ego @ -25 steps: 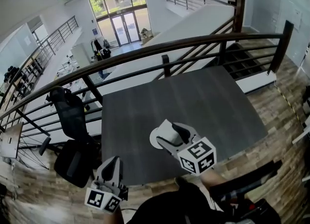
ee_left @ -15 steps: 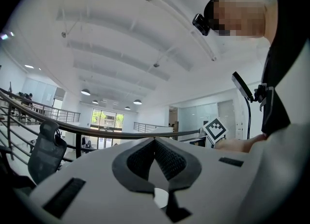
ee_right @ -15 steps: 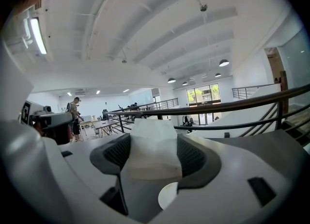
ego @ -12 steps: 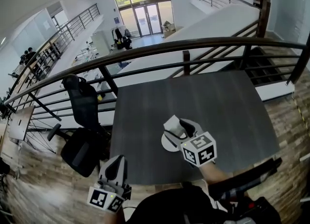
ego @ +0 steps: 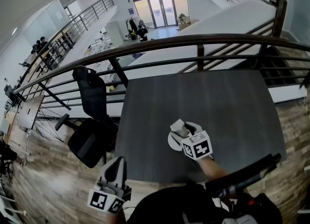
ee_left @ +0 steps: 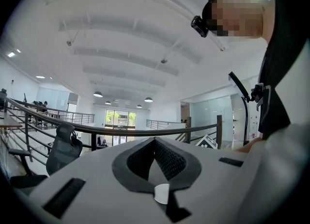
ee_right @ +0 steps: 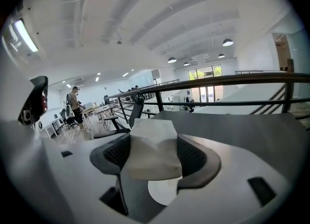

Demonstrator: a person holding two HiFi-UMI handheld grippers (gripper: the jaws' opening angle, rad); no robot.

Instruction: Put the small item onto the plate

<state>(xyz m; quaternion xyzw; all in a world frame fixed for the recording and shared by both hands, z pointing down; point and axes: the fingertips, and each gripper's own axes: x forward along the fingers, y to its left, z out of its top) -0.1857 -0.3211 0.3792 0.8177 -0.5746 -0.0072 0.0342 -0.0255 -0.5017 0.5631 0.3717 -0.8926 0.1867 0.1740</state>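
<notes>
At the far left of my head view a black office chair (ego: pixel 89 121) stands on the wood floor, just beside the desk (ego: pixel 218 97). My left gripper (ego: pixel 116 166) hangs off the desk's near edge, over the floor. Its own view shows the left gripper (ee_left: pixel 155 143) clenched, pads meeting, with nothing between them. The cube on its back carries a black-and-white square marker.

Further right, a white plate (ego: pixel 172 141) lies on the dark grey desk near the front edge. My right gripper (ego: pixel 185 132) is over the plate, grasping the small item (ego: pixel 177 126), a pale, blocky piece. From its own view the right gripper (ee_right: pixel 154 146) has both pads pressed against the item (ee_right: pixel 152 157). I cannot tell whether the item touches the plate. A dark railing (ego: pixel 193 41) runs behind the desk.
</notes>
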